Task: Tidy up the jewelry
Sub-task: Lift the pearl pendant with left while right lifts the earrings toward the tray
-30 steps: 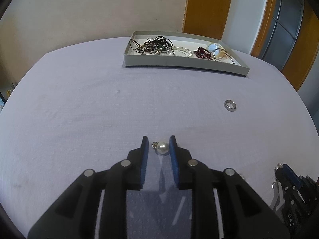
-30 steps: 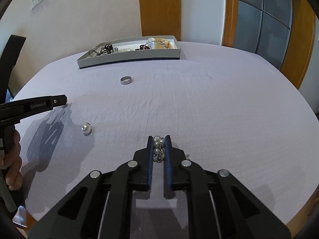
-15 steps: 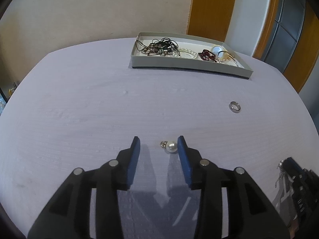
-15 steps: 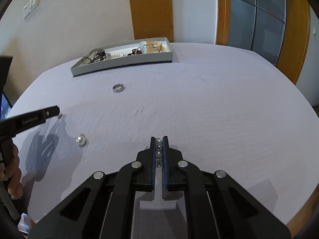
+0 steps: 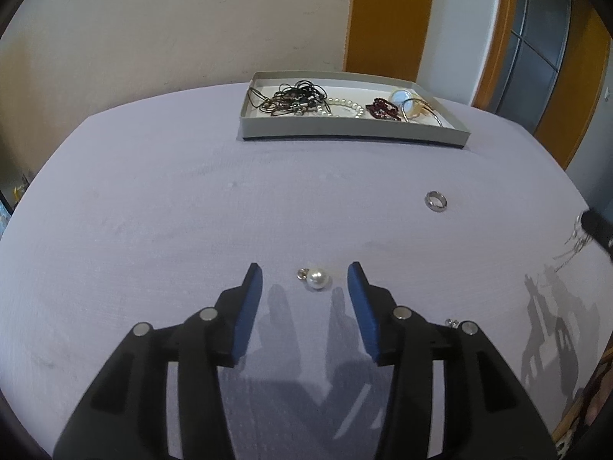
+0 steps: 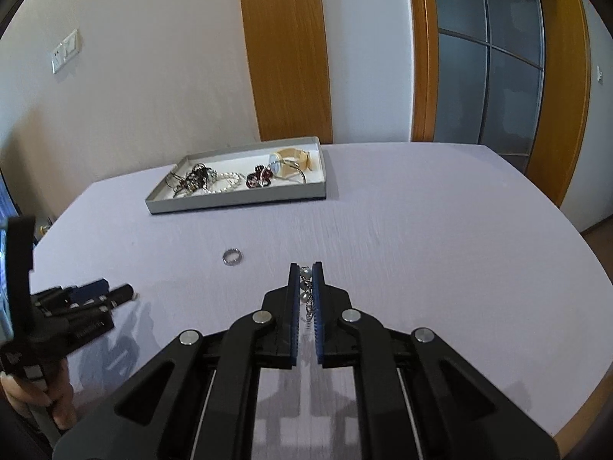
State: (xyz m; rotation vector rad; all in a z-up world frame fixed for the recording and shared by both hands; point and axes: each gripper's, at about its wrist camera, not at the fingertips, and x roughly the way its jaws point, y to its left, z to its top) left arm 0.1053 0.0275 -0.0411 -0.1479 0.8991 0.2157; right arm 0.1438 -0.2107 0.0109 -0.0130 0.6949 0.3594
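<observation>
A white pearl pendant [image 5: 316, 279] lies on the lilac tablecloth between the fingers of my left gripper [image 5: 304, 271]. Its jaws are opening and neither pad touches the pearl. My right gripper [image 6: 305, 266] is shut on a pearl-and-chain piece [image 6: 305, 287], held up off the table. In the left wrist view that chain [image 5: 574, 237] dangles at the right edge. A silver ring [image 5: 436, 201] [image 6: 232, 257] lies loose on the cloth. The grey tray [image 5: 345, 136] [image 6: 237, 201] at the far side holds cords, a pearl string, a red piece and a watch.
A tiny metal piece [image 5: 452, 322] lies on the cloth just right of my left gripper. In the right wrist view my left gripper [image 6: 111, 293] and the person's hand [image 6: 57, 402] fill the lower left. A wall, wooden door frames and glass panels stand behind the round table.
The left jaws spread apart and let go of the pearl pendant, which stays on the cloth. The right gripper shut on the chain piece and rose with it off the table.
</observation>
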